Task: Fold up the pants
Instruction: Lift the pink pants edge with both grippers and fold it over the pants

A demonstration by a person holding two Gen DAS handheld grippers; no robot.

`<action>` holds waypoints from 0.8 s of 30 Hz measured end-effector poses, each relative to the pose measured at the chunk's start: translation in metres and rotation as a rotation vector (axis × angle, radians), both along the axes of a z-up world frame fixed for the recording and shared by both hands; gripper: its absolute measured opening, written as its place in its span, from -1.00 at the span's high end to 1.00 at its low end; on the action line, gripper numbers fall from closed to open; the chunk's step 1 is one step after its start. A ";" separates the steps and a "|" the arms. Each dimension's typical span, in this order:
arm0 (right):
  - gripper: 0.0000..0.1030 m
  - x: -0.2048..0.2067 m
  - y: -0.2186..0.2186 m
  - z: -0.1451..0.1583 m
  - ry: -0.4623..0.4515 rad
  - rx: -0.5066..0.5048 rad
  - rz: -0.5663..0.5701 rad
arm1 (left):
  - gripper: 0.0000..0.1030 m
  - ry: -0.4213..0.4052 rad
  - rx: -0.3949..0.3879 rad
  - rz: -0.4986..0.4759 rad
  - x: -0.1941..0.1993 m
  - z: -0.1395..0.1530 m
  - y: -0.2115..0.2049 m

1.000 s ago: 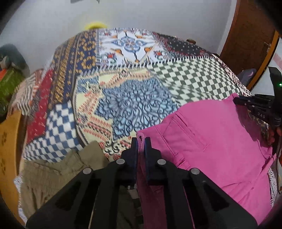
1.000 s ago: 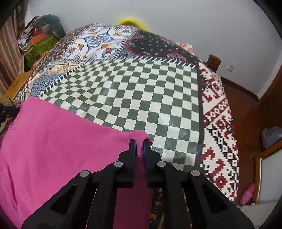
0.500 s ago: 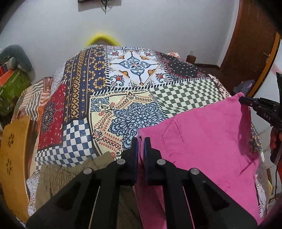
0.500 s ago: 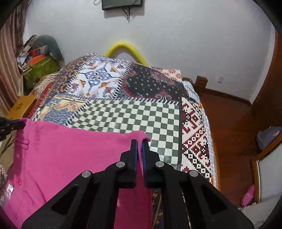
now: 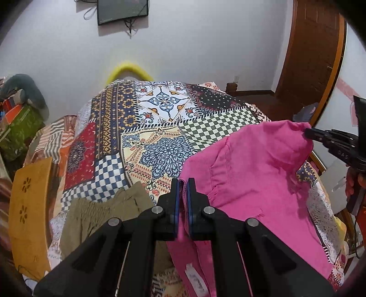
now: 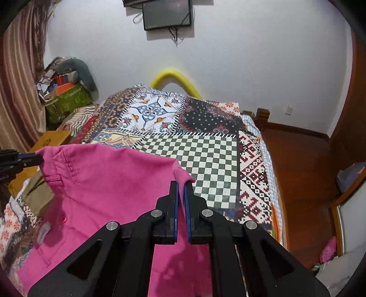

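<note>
- Left claw (image 5: pixel 182 182) clamped on pants (image 5: pixel 251 173) corner.
- Right claw (image 6: pixel 180 185) clamped on the other corner.
- Pants hang between claws above bed (image 6: pixel 205 155); khaki garment (image 5: pixel 100 210) at 9 o'clock.

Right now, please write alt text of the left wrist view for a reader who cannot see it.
The left gripper is shut on one corner of pink pants, and the right gripper pinches the far corner, holding the top edge above a patchwork bedspread. Olive-brown clothing lies at the left; a dark screen hangs on the white wall.
</note>
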State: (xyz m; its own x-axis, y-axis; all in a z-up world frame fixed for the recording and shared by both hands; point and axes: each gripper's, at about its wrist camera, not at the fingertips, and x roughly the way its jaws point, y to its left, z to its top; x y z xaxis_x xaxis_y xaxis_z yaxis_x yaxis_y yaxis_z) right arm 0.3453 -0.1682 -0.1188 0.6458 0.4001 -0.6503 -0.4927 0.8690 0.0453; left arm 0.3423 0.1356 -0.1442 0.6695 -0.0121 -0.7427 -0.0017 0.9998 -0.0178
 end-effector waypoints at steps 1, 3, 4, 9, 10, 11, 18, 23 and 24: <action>0.91 -0.007 -0.003 0.004 -0.005 0.009 -0.001 | 0.90 -0.002 0.003 0.002 -0.004 0.002 -0.001; 0.91 -0.016 -0.010 0.009 -0.008 0.024 -0.006 | 0.90 -0.001 0.004 0.002 -0.014 0.006 -0.004; 0.91 -0.021 -0.013 0.012 -0.010 0.028 -0.009 | 0.90 -0.001 0.003 0.001 -0.018 0.008 -0.005; 0.92 -0.044 -0.027 0.022 -0.026 0.043 -0.012 | 0.90 -0.025 0.000 0.000 -0.047 0.020 -0.011; 0.91 -0.048 -0.030 0.023 -0.026 0.046 -0.015 | 0.90 -0.028 0.000 0.001 -0.052 0.022 -0.012; 0.92 -0.052 -0.033 0.024 -0.020 0.055 -0.018 | 0.90 -0.030 0.000 -0.001 -0.058 0.024 -0.014; 0.91 -0.081 -0.043 0.030 -0.028 0.073 -0.018 | 0.90 -0.035 0.012 -0.011 -0.093 0.032 -0.023; 0.91 -0.105 -0.054 0.031 -0.012 0.082 -0.026 | 0.90 -0.031 0.014 -0.017 -0.114 0.031 -0.028; 0.91 -0.109 -0.056 0.030 -0.007 0.083 -0.028 | 0.90 -0.030 0.011 -0.019 -0.118 0.030 -0.029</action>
State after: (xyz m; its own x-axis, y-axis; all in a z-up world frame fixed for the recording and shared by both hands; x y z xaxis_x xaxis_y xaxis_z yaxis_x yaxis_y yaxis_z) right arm 0.2359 -0.2241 -0.0888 0.6621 0.4337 -0.6111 -0.4684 0.8761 0.1143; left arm 0.2246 0.1069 -0.1138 0.6911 -0.0165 -0.7226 0.0175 0.9998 -0.0061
